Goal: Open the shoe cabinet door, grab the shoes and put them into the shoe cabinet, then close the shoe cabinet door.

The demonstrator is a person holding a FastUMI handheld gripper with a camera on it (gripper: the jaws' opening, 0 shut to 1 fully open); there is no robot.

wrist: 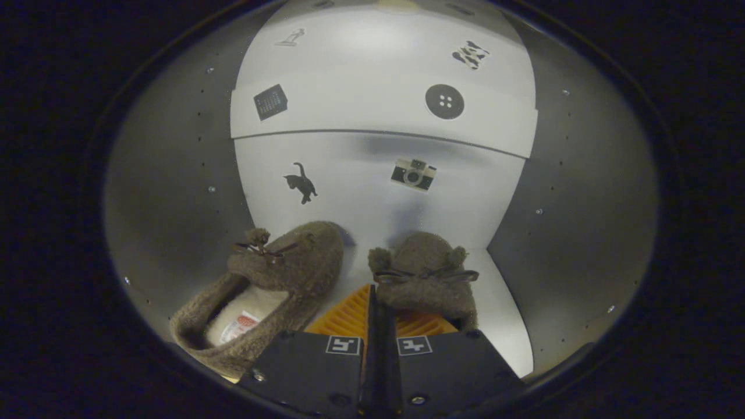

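I am looking into the open shoe cabinet (582, 203), with its grey side walls and white back panel. Two brown fluffy slippers with small bows are inside. The left slipper (273, 279) lies on the cabinet's white floor (500, 326) just left of my fingers, toe toward the back panel, its pale lining showing. The right slipper (428, 279) sits over my right finger, toe forward. My gripper (372, 294) is nearly closed, and its fingers pinch the right slipper's side wall between them.
The back panel (361, 192) carries stickers: a cat, a camera, a button, a calendar. A white shelf edge (361, 119) crosses above the slippers. The grey side walls stand close on both sides, leaving a narrow bay.
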